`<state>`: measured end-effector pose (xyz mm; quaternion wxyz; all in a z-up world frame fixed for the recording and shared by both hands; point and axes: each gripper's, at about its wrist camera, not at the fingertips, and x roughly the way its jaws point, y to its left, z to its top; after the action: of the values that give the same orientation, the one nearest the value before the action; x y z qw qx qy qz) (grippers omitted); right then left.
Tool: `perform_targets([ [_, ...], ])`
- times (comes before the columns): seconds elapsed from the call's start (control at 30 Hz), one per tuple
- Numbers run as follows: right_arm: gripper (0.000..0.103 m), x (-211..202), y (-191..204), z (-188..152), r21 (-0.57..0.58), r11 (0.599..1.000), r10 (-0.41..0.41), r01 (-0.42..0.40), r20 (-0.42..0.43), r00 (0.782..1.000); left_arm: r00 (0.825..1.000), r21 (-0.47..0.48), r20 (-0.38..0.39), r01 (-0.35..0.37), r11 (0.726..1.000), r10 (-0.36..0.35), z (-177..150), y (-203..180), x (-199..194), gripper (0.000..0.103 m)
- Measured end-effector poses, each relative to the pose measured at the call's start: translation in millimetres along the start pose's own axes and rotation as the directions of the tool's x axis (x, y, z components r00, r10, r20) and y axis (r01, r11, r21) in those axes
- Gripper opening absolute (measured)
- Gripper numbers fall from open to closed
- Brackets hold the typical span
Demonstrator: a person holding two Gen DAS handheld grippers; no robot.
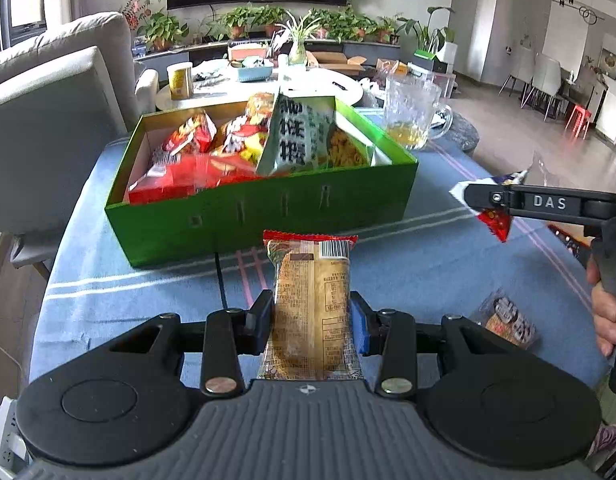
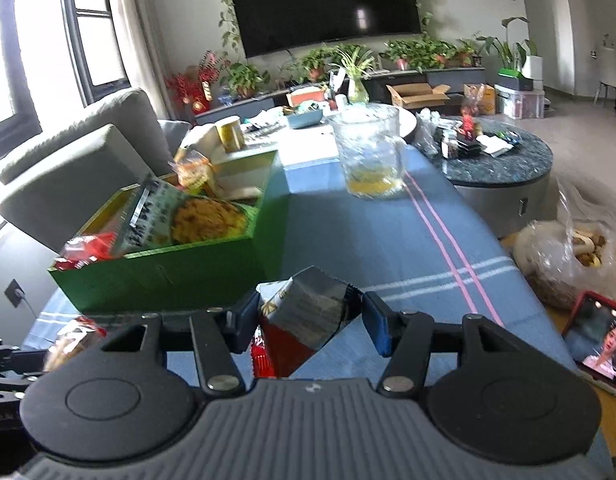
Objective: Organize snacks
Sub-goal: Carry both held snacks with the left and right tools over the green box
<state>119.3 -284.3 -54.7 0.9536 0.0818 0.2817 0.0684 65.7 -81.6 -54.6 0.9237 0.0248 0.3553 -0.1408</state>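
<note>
Green cardboard box (image 1: 263, 212) sits mid-worktop, already part-filled: red packets on its left side, a tall green-and-white bag (image 1: 295, 136) leaning upright near the middle, a noodle-print pack to its right. Judged about half full, room left toward the near wall.

Left gripper (image 1: 312, 312): jaws clamped on a tan wrapped cake (image 1: 312, 300) with a red crimped top, held lengthwise, clear of the blue striped cloth (image 1: 448, 256), just short of the box front.

Right gripper (image 2: 308, 320): jaws closed on a crumpled grey-and-red packet (image 2: 303, 320), held above the worktop to the right of the box; in the left view it sits well apart from the box wall.

Still loose: one small clear-wrapped snack (image 1: 508, 320) on the cloth near the person's hand (image 1: 604, 312).

Glass mug (image 2: 368, 152) with a little yellow liquid stands beyond the box, not part of the sorting.

Reading: both held items not yet in the box; two drops plus the loose snack remain, as far as visible.
</note>
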Motion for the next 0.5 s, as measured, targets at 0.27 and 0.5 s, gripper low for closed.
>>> perform_targets([
  [0.27, 0.066, -1, 25, 17, -0.048, 0.997, 0.07, -0.068, 0.042, 0.997, 0.999, 0.005, 0.049, 0.009, 1.0, -0.009, 14, -1, -4, 0.036],
  [0.5, 0.066, -1, 37, 21, -0.059, 0.993, 0.105, -0.102, 0.044, 0.994, 0.998, -0.007, 0.06, 0.005, 1.0, -0.004, 16, 4, -5, 0.036],
])
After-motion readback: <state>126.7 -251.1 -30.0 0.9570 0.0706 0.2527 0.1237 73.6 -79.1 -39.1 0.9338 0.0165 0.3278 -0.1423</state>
